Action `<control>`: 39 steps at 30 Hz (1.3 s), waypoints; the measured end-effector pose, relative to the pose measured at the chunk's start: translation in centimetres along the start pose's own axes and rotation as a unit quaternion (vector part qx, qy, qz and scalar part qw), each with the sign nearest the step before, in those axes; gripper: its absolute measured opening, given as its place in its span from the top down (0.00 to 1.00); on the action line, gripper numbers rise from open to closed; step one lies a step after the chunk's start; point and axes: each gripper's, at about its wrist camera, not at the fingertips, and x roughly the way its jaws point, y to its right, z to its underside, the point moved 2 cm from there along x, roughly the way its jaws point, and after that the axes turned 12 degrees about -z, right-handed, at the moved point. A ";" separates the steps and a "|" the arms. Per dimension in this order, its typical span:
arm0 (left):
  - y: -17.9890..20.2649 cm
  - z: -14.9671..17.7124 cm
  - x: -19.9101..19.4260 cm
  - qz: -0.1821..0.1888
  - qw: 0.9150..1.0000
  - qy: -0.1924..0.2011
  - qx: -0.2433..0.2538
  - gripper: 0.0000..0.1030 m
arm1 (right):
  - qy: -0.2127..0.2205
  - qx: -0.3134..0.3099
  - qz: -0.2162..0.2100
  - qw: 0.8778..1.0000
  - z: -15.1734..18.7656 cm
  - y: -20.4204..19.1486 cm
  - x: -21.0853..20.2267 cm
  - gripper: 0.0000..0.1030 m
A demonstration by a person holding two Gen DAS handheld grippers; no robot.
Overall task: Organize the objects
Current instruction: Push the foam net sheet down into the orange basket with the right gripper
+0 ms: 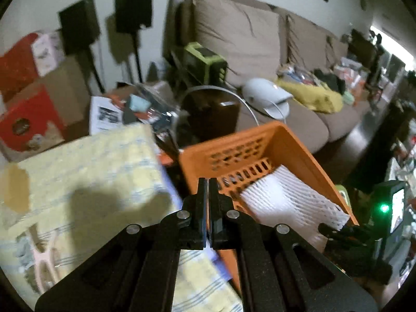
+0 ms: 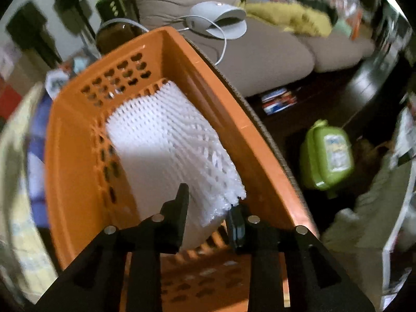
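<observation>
Currently the left gripper [image 1: 206, 182] is clenched on nothing above the near-left rim of the orange basket [image 1: 299, 140], while the right gripper [image 2: 208, 208] straddles the near end of the white foam netting stack [image 2: 166, 140] with its jaws parted, and I can't tell whether the pads press it. Risk: if the foam springs back or snags a finger [image 2: 182, 202], it could ride up the wall and spill. The basket holds only that netting, along its right wall.

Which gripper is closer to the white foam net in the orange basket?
Right. The right gripper has the white foam net between its fingers; the shut left gripper hangs above the orange basket rim, apart from it.
</observation>
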 end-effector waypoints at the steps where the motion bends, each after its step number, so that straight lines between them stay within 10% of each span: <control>1: -0.5 0.0 -0.5 -0.006 1.000 0.005 -0.002 0.99 | 0.000 -0.005 0.009 1.000 0.0 -0.2 -0.1 0.74; 9: -4.2 -0.4 -4.8 -0.042 0.998 0.054 -0.006 0.99 | 0.069 -0.032 0.008 0.997 -0.6 -1.9 -2.0 0.74; 15: -5.7 -0.3 -6.1 -0.042 0.997 0.062 -0.005 0.99 | -0.029 -0.031 -0.111 0.993 0.4 -3.6 0.9 0.74; 20: -6.7 0.3 -6.4 -0.047 0.997 0.058 -0.010 0.99 | -0.016 -0.034 -0.136 0.990 0.5 -4.4 -0.4 0.72; 24: -6.9 1.1 -6.5 -0.040 0.998 0.056 -0.013 0.99 | 0.060 -0.030 -0.016 0.998 0.1 -3.1 -2.8 0.79; 29: -6.2 2.1 -5.7 -0.015 0.999 0.037 -0.010 0.98 | 0.049 -0.011 -0.033 0.998 0.1 -2.2 -2.1 0.79; 39: -6.0 3.2 -4.9 -0.014 0.999 0.028 -0.006 0.88 | -0.016 -0.020 -0.177 0.984 0.6 -5.1 -0.3 0.70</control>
